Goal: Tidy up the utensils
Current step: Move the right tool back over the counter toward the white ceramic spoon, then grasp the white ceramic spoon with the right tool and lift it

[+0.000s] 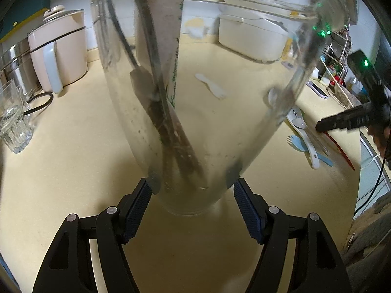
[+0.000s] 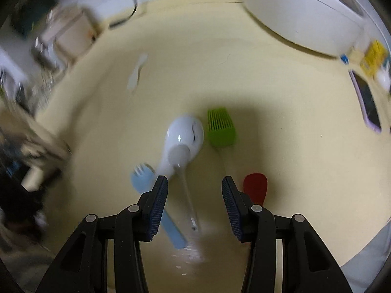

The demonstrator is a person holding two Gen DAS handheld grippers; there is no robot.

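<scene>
Your left claw (image 1: 191, 190) grips the clear glass jar (image 1: 207, 122), tilted above the counter (image 1: 73, 171), with dark utensils (image 1: 168, 127) inside. Your right claw (image 2: 195, 185) stands half wide and holds nothing, above the clear spoon (image 2: 184, 171). The white spoon (image 2: 185, 136) lies at twelve o'clock, the blue spork (image 2: 143, 178) at nine, the red spatula (image 2: 255, 185) at three, the green brush (image 2: 221, 127) at one.
</scene>
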